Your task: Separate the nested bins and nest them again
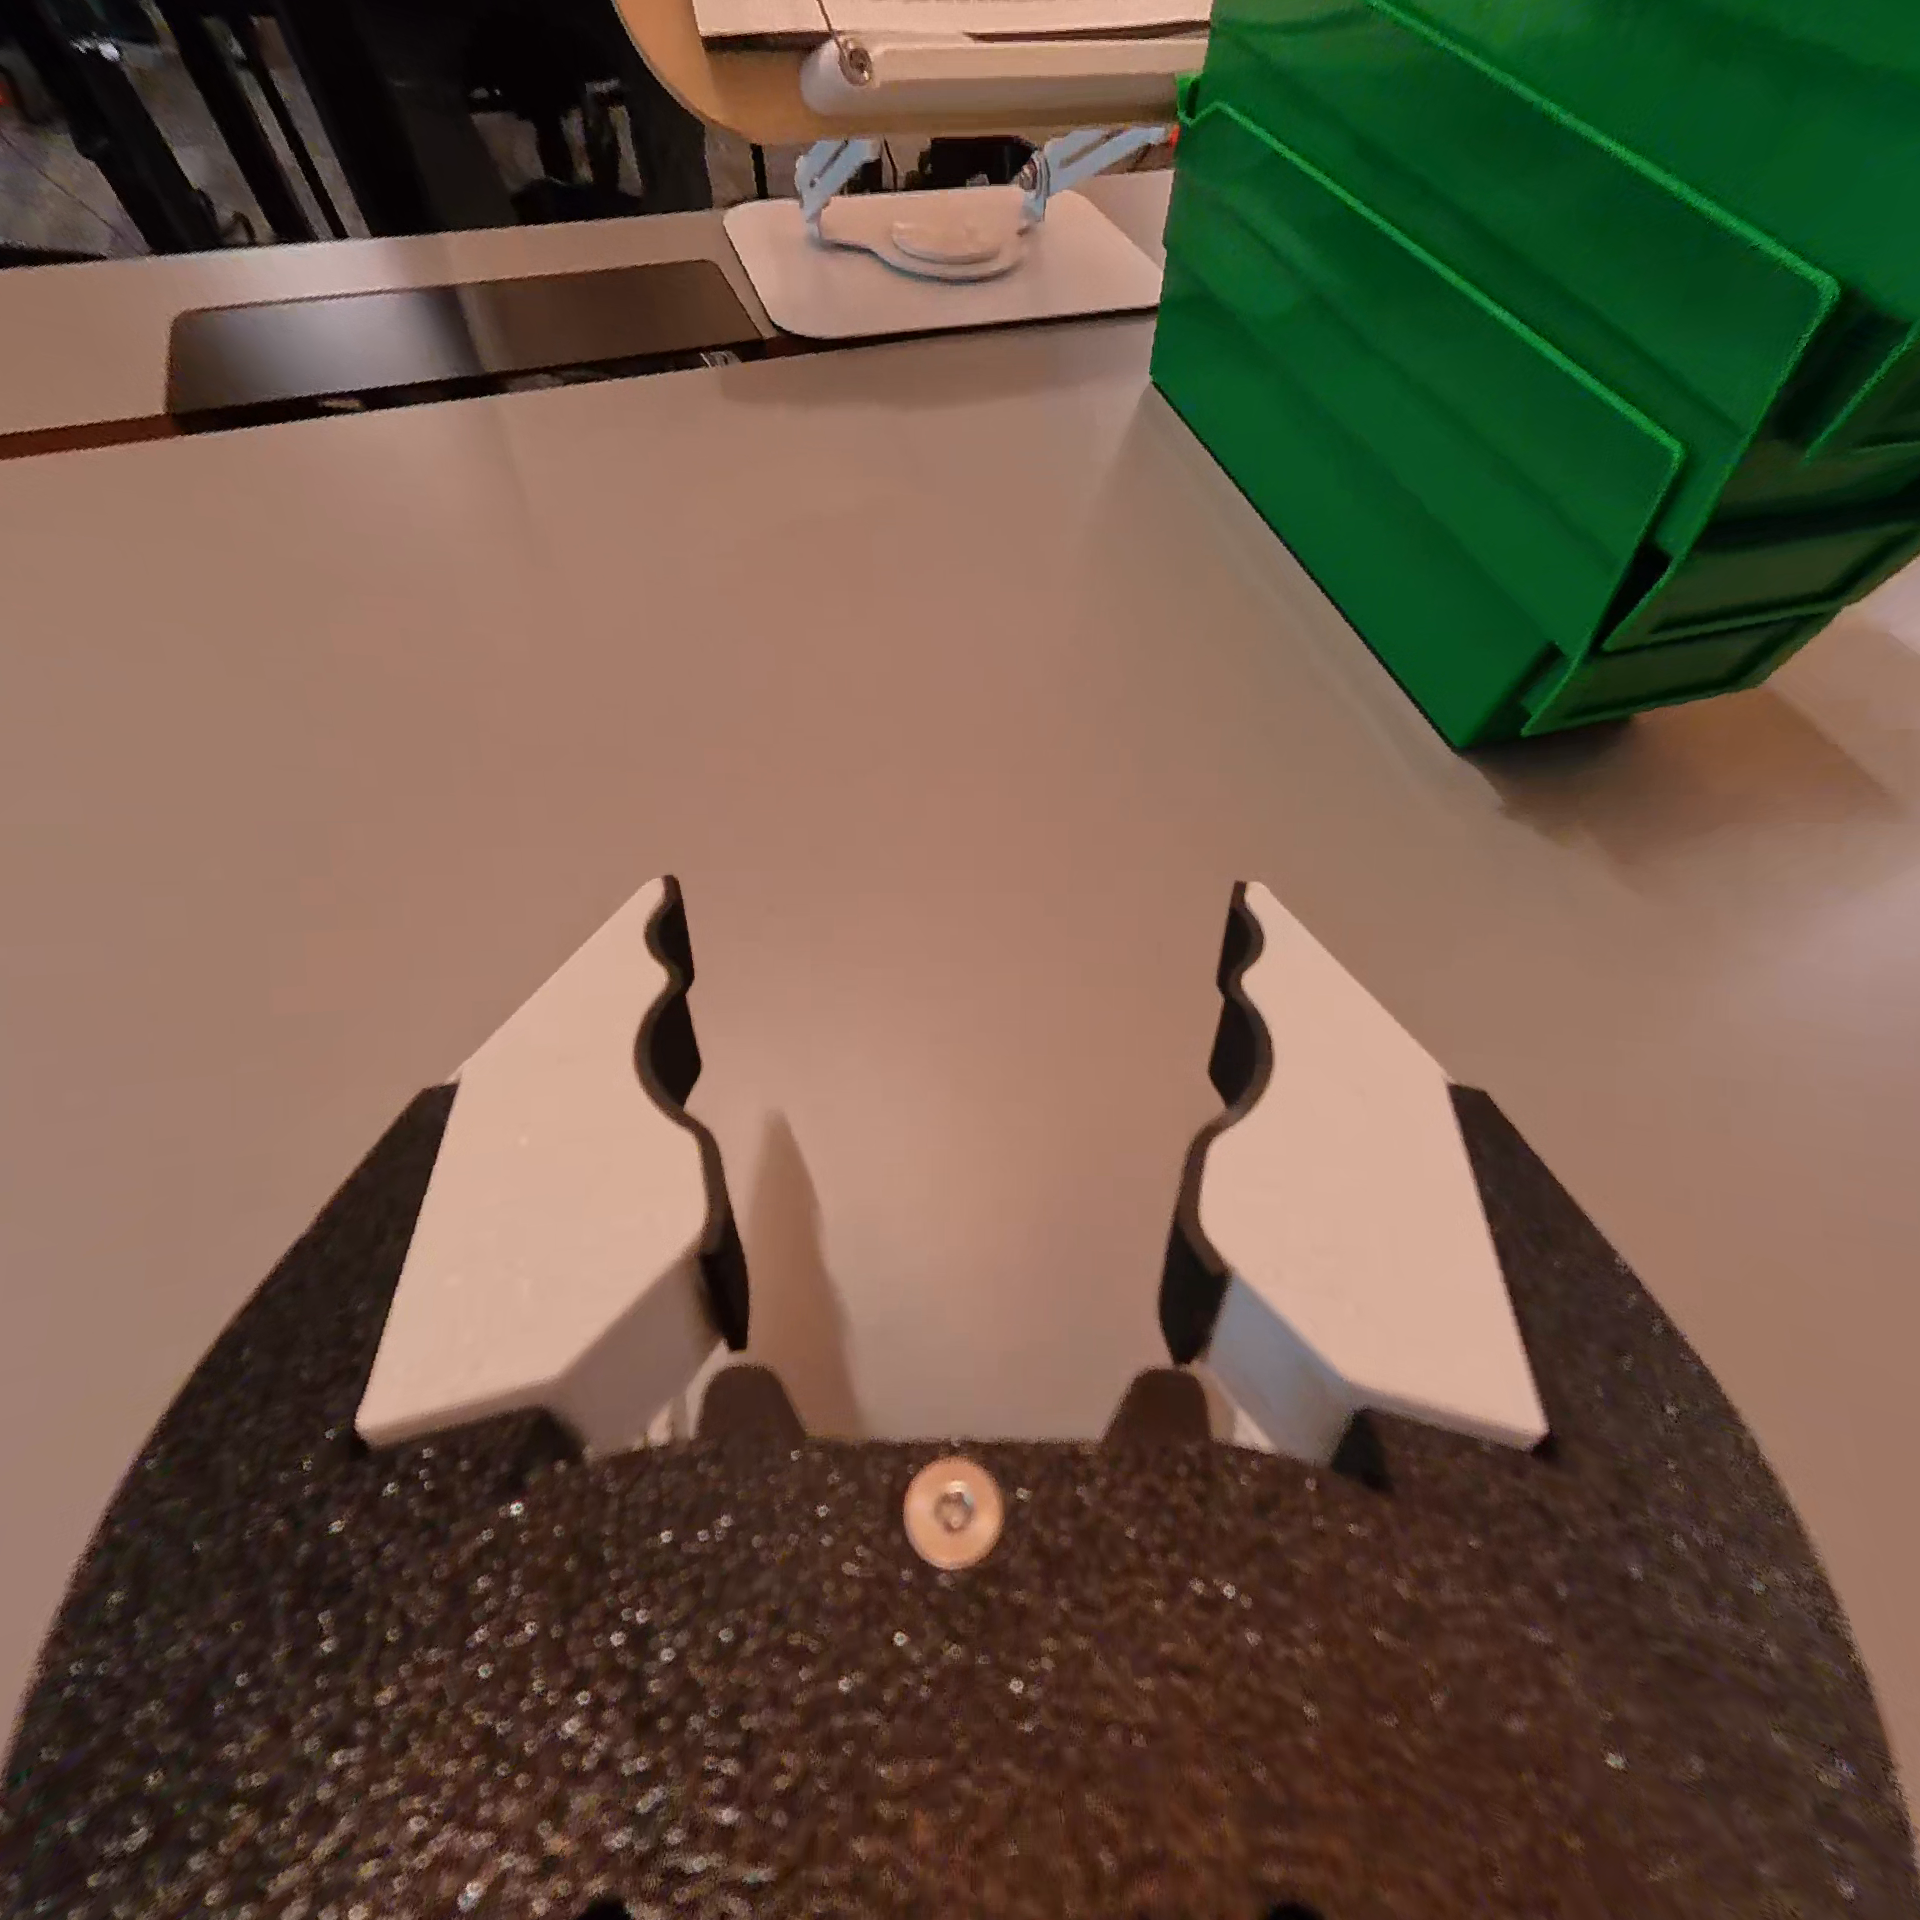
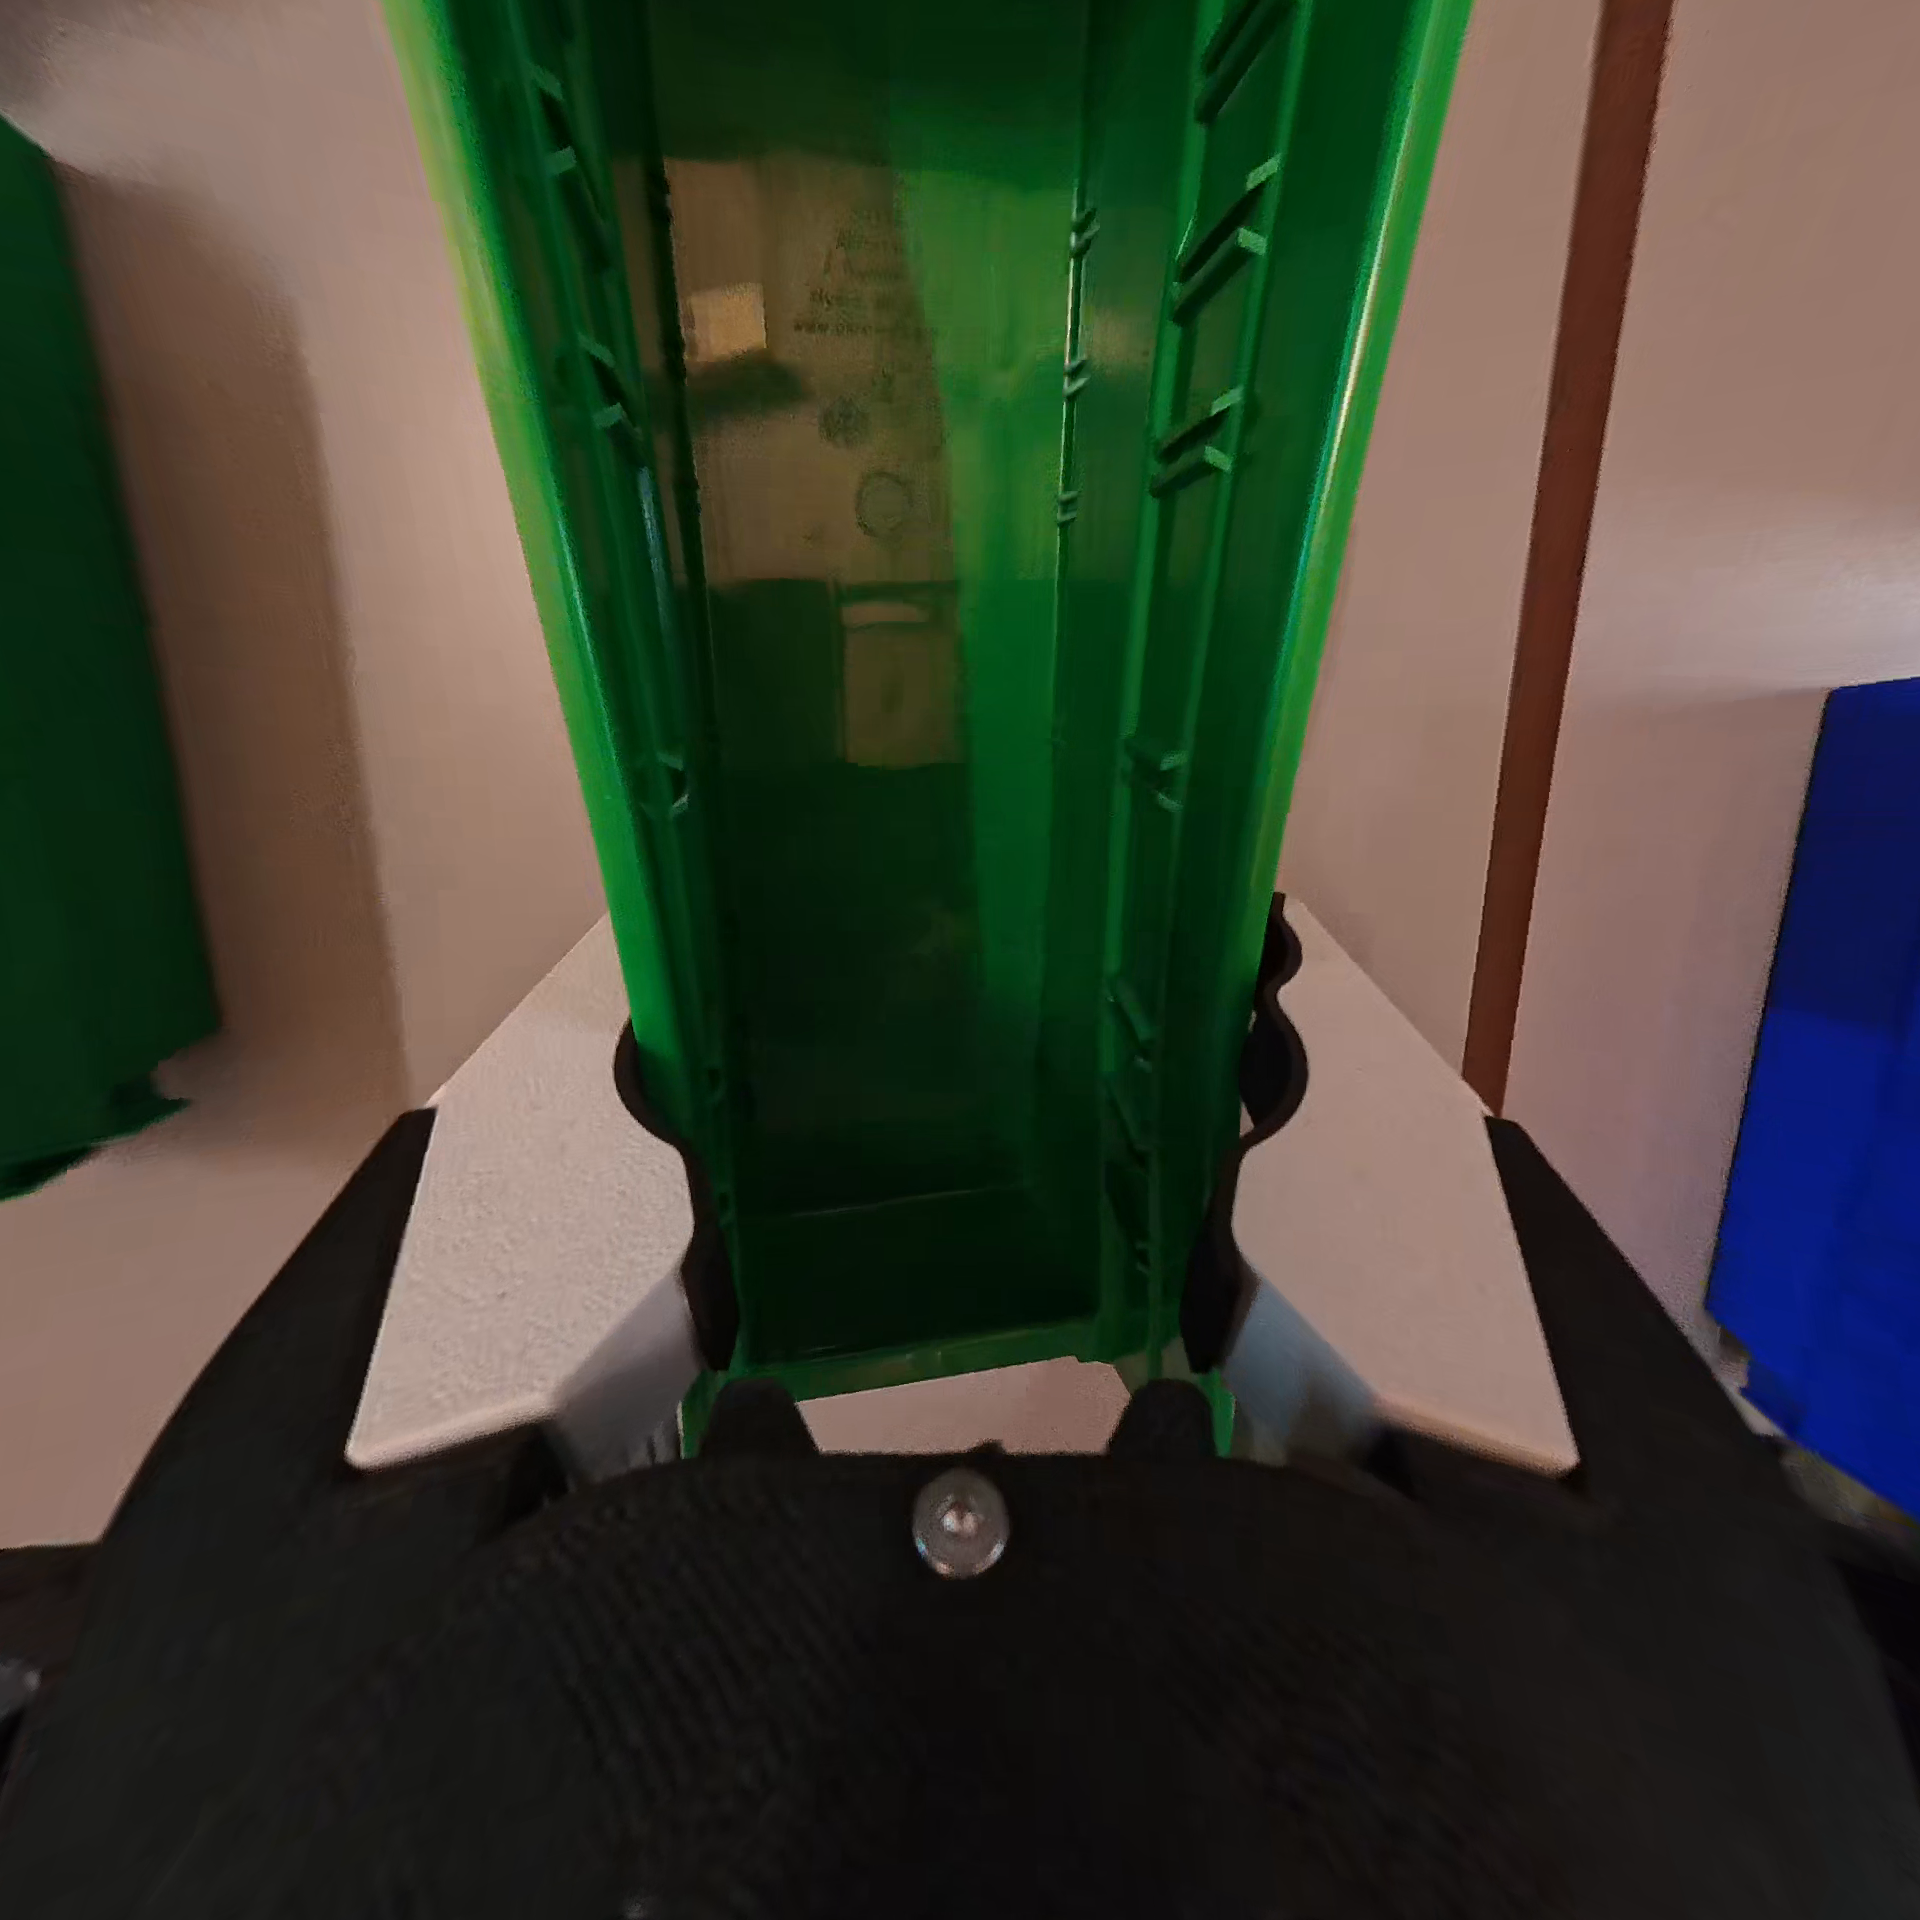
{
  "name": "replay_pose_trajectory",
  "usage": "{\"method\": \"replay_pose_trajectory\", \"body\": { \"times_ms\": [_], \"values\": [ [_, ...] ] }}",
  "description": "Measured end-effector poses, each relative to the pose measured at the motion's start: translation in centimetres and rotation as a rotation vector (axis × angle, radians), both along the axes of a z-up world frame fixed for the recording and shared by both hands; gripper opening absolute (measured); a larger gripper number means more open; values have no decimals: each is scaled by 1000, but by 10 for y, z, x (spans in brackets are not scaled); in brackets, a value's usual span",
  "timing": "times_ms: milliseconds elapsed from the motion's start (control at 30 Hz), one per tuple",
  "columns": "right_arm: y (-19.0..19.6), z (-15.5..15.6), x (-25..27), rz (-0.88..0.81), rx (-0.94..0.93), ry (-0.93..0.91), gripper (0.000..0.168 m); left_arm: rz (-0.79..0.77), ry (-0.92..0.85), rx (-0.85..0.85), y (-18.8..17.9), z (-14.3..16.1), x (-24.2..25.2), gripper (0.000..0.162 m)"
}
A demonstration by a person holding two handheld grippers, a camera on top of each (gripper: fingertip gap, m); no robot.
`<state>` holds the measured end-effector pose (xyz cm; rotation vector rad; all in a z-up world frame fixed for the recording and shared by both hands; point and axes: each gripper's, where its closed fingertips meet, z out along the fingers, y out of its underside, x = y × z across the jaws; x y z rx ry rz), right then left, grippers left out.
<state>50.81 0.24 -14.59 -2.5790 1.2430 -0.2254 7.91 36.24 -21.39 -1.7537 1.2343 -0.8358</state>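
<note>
The nested green bins [image 1: 1507, 395] run off the right and top edges of the left wrist view, so there's no counting them, and the white stand [image 1: 935, 249] behind loses its top at the upper edge. Over on the right wrist view, the held green bin [image 2: 914, 623] shoots out past the top, its moulded marks too faint to make out. The green shape [image 2: 83, 675] at left and the blue panel [image 2: 1829, 1039] at right are both cropped and smeared.

The left claw [image 1: 956, 1122] hangs just above the table [image 1: 520, 727], its two white fingers spread wide with nothing between them. The right claw [image 2: 951, 1143] is clamped on a green bin [image 2: 914, 623], one finger against each side wall.
</note>
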Motion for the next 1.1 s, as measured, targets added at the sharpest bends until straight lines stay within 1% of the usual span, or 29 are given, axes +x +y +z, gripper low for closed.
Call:
{"method": "replay_pose_trajectory", "body": {
  "times_ms": [100,133,233,333,433,533,633,700,767,933,1100],
  "values": [
    [21,51,-8,-13,72,-41,113,-13,23,-29,-4,-6,4,100],
    [30,69,-12,-11,92,-67,110,-21,28,-39,-7,-7,6,100],
    [63,114,-33,-8,149,-100,109,-38,39,-70,-13,-10,12,100],
    [95,142,-61,73,101,-130,106,-62,47,-82,-21,-11,21,100],
    [136,161,-88,118,117,-172,108,-89,61,-62,-31,-10,28,100],
    [178,165,-117,153,148,-176,110,-121,76,-47,-41,-12,37,100],
    [209,154,-139,166,140,-188,111,-154,92,-52,-51,-16,44,100],
    [218,141,-148,150,96,-187,112,-165,109,-53,-55,-19,46,100],
    [228,137,-149,131,79,-216,111,-175,120,-52,-58,-21,45,100],
    [245,131,-151,52,116,-234,111,-172,88,-86,-54,-16,43,99],
    [248,107,-152,-70,132,-216,117,-166,58,-169,-49,-16,40,99]
  ]
}}
